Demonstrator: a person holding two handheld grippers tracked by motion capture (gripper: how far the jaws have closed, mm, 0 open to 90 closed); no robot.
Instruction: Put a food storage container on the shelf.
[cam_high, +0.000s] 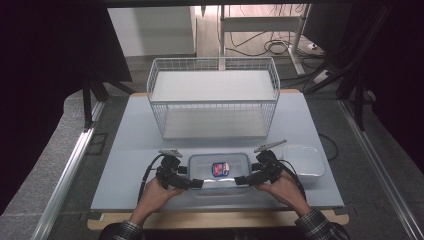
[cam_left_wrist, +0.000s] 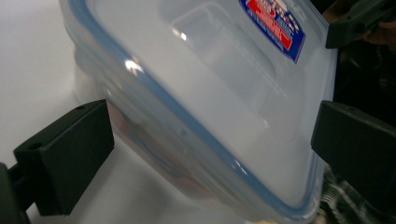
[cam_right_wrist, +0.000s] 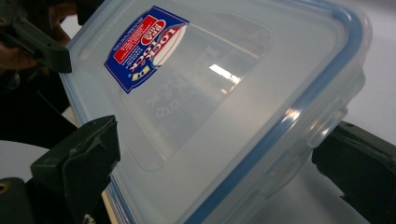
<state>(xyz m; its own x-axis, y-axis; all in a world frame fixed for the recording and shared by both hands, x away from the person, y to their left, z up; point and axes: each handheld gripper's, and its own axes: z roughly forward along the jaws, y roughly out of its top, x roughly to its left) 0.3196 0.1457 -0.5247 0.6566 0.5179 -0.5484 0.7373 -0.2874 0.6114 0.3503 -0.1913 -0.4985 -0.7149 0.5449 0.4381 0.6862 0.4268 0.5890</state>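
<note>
The clear plastic container (cam_high: 219, 171) is set at the near middle of the table (cam_high: 125, 150), its blue-rimmed lid (cam_right_wrist: 224, 116) cut off in both gripper views. The left gripper (cam_high: 192, 183) and right gripper (cam_high: 243, 179) are spread around its near corners; actual contact can't be made out. A wire basket (cam_high: 215, 95) is seen farther back

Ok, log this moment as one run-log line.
left gripper: open, at lidded container left end | right gripper: open, at right end | wire basket behind | small tub at right
</note>
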